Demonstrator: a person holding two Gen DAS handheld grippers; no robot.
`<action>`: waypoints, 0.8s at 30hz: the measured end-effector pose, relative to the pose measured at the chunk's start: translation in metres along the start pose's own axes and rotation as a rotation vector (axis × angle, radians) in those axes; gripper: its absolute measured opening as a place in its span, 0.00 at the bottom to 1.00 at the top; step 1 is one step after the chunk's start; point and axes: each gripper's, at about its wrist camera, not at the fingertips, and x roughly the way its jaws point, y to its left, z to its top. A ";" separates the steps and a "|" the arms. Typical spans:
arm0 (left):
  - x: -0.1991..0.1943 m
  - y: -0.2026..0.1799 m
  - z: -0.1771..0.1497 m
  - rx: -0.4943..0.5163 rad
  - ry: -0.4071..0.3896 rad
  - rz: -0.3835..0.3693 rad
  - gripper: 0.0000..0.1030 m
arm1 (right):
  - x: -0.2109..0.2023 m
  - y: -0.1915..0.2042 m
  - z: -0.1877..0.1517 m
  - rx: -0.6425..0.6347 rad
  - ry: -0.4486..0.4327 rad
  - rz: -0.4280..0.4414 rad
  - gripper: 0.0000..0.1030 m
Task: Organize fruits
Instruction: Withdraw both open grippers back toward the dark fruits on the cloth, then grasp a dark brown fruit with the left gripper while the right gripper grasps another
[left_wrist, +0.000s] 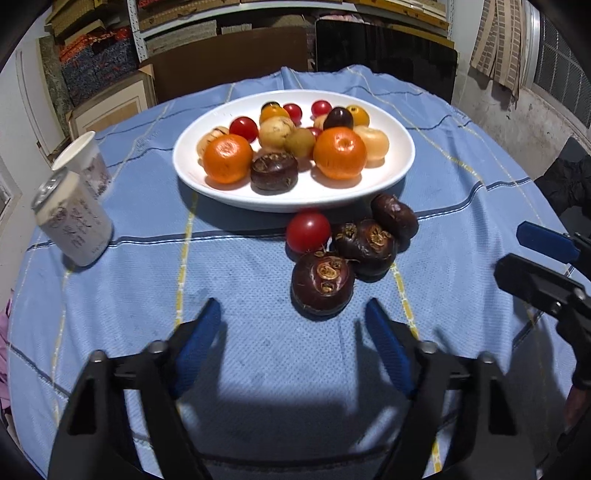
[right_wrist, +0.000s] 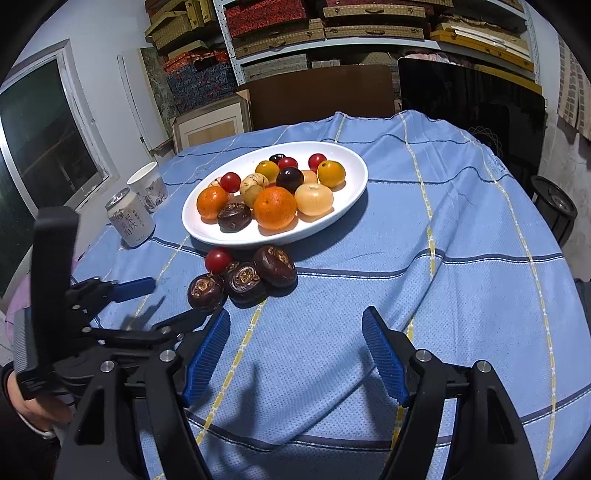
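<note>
A round table under a blue checked cloth (left_wrist: 258, 280) carries a white oval plate (left_wrist: 295, 199) of oranges, cherry tomatoes and other small fruits near the far edge. Just in front of the plate lie three dark water chestnuts (left_wrist: 322, 282) and one cherry tomato (left_wrist: 308, 230), touching in a cluster. A drink can (left_wrist: 74, 218) and paper cup (left_wrist: 83, 160) stand at the left edge. The left gripper (left_wrist: 293, 325) hangs just short of the nearest chestnut, jaws apart and empty. The right gripper (right_wrist: 295, 332), also spread and empty, hangs over bare cloth.

White drink can (left_wrist: 74, 218) stood just beside paper cup (left_wrist: 85, 158) on blue checked tablecloth (left_wrist: 258, 350); stacked boxes filled shelves (right_wrist: 332, 33) behind.
</note>
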 end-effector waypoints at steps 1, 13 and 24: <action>0.004 -0.001 0.001 0.001 0.009 -0.011 0.62 | 0.001 0.000 0.000 -0.001 0.002 0.002 0.73; 0.023 -0.011 0.013 0.053 0.000 -0.060 0.37 | 0.019 0.003 0.011 -0.072 0.033 -0.038 0.73; 0.018 0.005 0.005 0.044 0.002 -0.080 0.37 | 0.067 0.014 0.035 -0.073 0.080 -0.041 0.58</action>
